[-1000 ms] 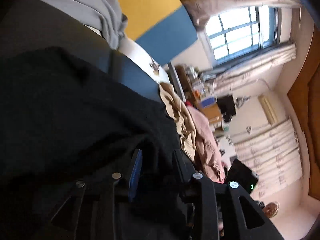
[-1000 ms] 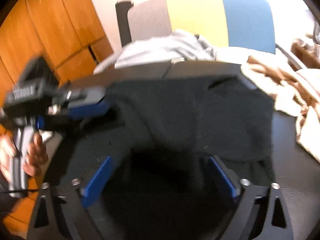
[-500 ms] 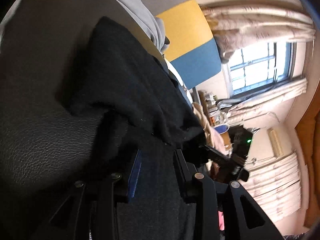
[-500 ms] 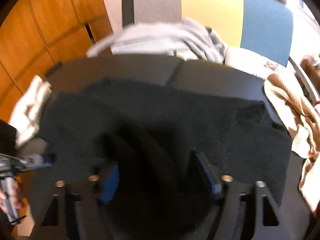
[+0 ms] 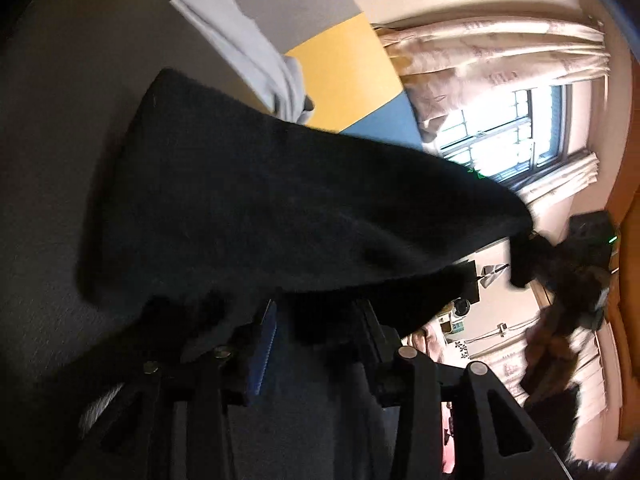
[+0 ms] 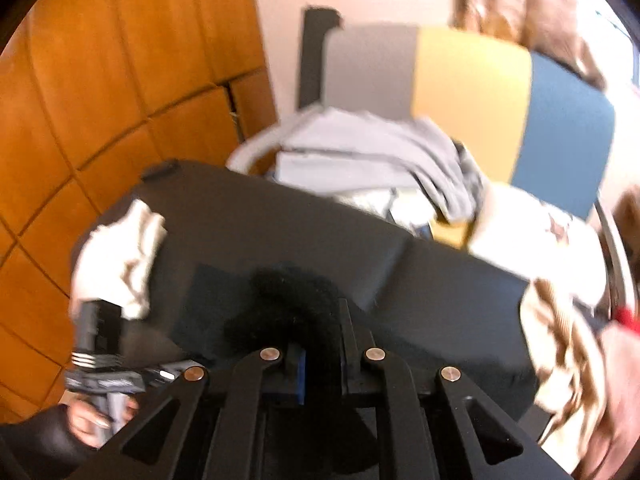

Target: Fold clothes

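Folding is barely begun as far as these views show: the black knit garment [image 5: 280, 208] is off the surface and strung between the two grippers, not yet laid in any fold. Right gripper [image 6: 322, 360] has its jaws nearly together and closing, a tuft of the black fabric bunched between the blue pads [image 6: 301, 376]; reads as a pinch on one corner or edge. Left gripper [image 5: 316, 344] sits about half open with jaws opening; black cloth drapes over and between the fingers [image 5: 262, 350], but whether the pads actually press on it I cannot tell, the cloth hides the far finger. In the left wrist view the garment stretches up and to the right, toward the far dark device near the window [image 5: 516, 136], so it hangs in the air as a sheet, with its lower part near the dark padded surface [image 6: 420, 280].

Nothing looks finished. A grey garment [image 6: 360, 152] lies heaped at the back by the grey-yellow-blue panel [image 6: 472, 92], loose. A white cloth [image 6: 120, 256] lies crumpled at the left edge, a tan striped piece [image 6: 560, 344] at the right, also unfolded. A hand [image 6: 96, 420] grips the other tool's handle, lower left.

Left to do, by my guess: spread the black piece flat, fold it, then the rest.
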Tool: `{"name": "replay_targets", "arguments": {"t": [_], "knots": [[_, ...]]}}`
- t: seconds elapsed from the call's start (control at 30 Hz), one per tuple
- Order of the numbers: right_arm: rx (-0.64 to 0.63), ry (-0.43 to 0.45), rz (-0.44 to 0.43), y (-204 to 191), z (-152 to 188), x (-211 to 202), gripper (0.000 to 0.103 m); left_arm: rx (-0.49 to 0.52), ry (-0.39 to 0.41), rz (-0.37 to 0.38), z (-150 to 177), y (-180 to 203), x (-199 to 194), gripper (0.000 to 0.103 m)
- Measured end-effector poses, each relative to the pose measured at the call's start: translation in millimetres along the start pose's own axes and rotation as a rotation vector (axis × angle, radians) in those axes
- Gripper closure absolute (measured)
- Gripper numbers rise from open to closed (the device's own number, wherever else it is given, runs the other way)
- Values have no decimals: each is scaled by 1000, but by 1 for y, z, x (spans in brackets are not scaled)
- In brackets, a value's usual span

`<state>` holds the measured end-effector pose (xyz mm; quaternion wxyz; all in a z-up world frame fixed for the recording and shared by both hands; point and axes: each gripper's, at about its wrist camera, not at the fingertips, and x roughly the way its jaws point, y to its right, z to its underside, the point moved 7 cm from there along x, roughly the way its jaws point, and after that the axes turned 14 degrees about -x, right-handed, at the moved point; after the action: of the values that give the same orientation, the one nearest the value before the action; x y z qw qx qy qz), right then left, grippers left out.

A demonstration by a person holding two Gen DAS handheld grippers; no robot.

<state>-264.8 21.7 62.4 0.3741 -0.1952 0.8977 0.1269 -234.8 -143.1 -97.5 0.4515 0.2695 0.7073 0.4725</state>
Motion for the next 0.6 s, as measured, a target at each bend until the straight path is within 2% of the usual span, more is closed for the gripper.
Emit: {"name": "replay_targets", "arguments": {"t": [0.1,0.2,0.27,0.4,0.5,0.57,0.6], "knots": [[-50,47,13,-5,-33,-26,92,19,19,12,-9,5,1,61],[-80,65,37,-5,-45,-51,92,20,44,-39,-17,0,2,61],[-93,63,58,-3,-47,-61,92,-16,71,-114,-23,-13,-1,61],[-99,63,70,1,-43,-73,92,-76,153,-197,-30,-33,-17,61],[-105,60,53,-3,-42,-71,92,-95,196,-236,-30,-38,-26,61],[-117,38,74,-2,-38,-60,92,-84,243,-287,-29,-38,-34,61],[-112,24,80,0,-34,-54,92,-94,231,-285,-29,-41,-34,61]]}}
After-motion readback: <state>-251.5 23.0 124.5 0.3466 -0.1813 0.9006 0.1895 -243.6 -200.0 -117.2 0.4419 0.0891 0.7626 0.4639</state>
